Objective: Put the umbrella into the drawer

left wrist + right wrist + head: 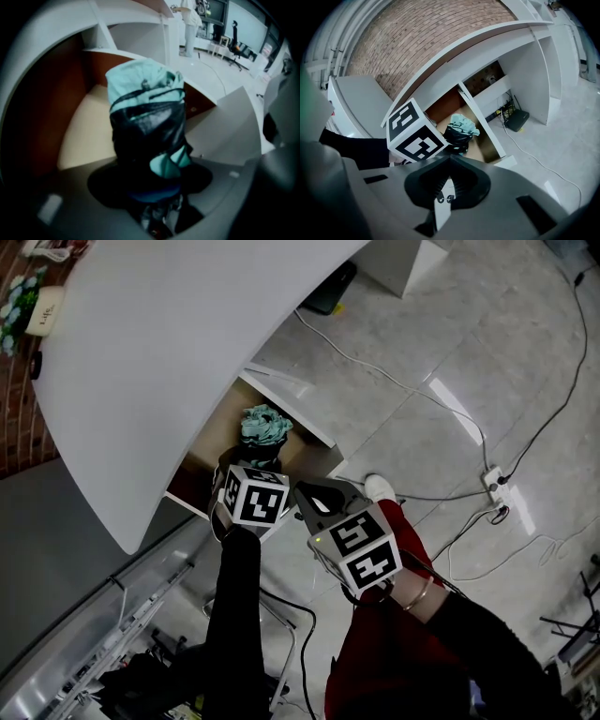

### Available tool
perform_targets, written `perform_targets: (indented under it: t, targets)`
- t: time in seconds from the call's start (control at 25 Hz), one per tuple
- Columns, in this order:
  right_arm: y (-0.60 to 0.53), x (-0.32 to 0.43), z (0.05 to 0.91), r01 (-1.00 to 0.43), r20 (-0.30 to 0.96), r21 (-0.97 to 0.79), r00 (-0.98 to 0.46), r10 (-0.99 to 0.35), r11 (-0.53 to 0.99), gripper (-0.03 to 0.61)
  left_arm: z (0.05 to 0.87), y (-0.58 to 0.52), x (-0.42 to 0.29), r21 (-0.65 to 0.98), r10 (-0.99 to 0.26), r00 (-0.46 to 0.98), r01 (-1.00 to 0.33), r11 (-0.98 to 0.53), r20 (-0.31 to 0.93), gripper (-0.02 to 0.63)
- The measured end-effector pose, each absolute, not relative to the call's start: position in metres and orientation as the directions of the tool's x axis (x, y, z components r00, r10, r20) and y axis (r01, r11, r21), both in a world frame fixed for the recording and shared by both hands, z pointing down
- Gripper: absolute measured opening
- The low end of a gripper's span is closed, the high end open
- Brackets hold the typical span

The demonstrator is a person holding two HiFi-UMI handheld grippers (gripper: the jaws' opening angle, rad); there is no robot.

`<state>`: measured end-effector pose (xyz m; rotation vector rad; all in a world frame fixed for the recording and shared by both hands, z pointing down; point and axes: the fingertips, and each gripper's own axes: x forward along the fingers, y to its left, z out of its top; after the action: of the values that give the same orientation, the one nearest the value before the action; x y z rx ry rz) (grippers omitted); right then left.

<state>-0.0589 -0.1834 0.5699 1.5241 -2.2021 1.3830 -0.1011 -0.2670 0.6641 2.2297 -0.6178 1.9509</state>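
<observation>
At the far left we see a brick wall [13, 423], and against it a white curved desk [169, 343] whose top fills much of the head view. Under the desk's edge a drawer [195, 476] stands pulled out, with white sides and a bare wood-coloured bottom. The umbrella [264, 426], folded into a teal and black bundle, is over that open drawer, between its walls (we cannot tell whether it touches the bottom). The left gripper [242, 463] points steeply down and is clenched on the umbrella's lower part. Just to its right the right gripper [317, 495] hangs beside the drawer with its jaws together and nothing in them. Further right lies a pale grey tiled floor [450, 343] with a glossy shine. Thin cables [394, 385] trail across it to a power strip [495, 482].
</observation>
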Motion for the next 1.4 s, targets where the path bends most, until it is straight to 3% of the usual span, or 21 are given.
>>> perform_targets:
  t: [0.76,1.0,1.4]
  targets:
    - [-0.184,-0.067,0.577,-0.79,0.577,-0.61,-0.489,-0.654,0.053,0.002,0.685,-0.281,-0.095,-0.158,-0.233,0.129,-0.427,-0.89,0.964,0.31]
    - [-0.186,-0.067,0.576,-0.792,0.581,-0.608,-0.487,-0.652,0.05,0.002,0.672,-0.285,-0.093,-0.148,-0.261,0.181,-0.476,-0.867,0.948,0.355]
    - [-0.187,-0.067,0.57,-0.803,0.587,-0.594,-0.467,-0.662,0.04,0.002,0.631,-0.283,-0.09,-0.105,-0.316,0.283,-0.571,-0.814,0.906,0.353]
